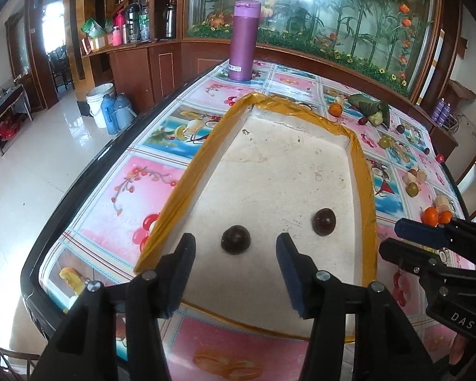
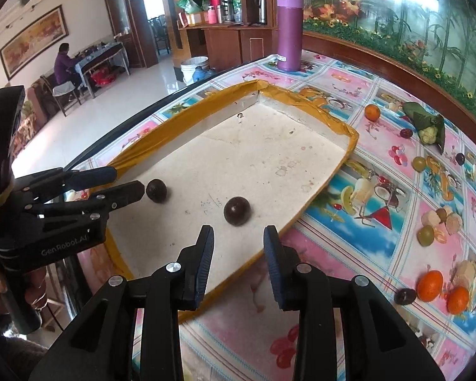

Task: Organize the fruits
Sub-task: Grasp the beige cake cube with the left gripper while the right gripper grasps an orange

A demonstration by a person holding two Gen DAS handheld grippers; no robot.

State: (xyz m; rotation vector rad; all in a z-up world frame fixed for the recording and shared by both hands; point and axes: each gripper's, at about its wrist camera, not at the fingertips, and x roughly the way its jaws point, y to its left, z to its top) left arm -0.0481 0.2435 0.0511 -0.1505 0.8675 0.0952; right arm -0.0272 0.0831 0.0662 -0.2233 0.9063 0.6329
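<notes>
A white foam tray [image 1: 269,165] with a yellow taped rim lies on the table; it also shows in the right wrist view [image 2: 254,146]. Two dark round fruits lie in it. My left gripper [image 1: 236,247] is open, its jaws either side of and just short of one dark fruit [image 1: 236,240], also seen at the tray's left [image 2: 156,190]. My right gripper [image 2: 239,238] is open and empty, just short of the other dark fruit [image 2: 237,210], which the left wrist view shows too [image 1: 324,221]. Loose fruits lie right of the tray: oranges [image 2: 430,285], green grapes [image 2: 426,235], dark plums [image 2: 405,296].
A purple flask [image 1: 242,41] stands at the table's far edge. A leaf-wrapped bundle [image 2: 426,123] and an orange [image 2: 372,112] lie at the far right. The table's left edge drops to a tiled floor with buckets [image 1: 101,101]. A wooden ledge runs behind.
</notes>
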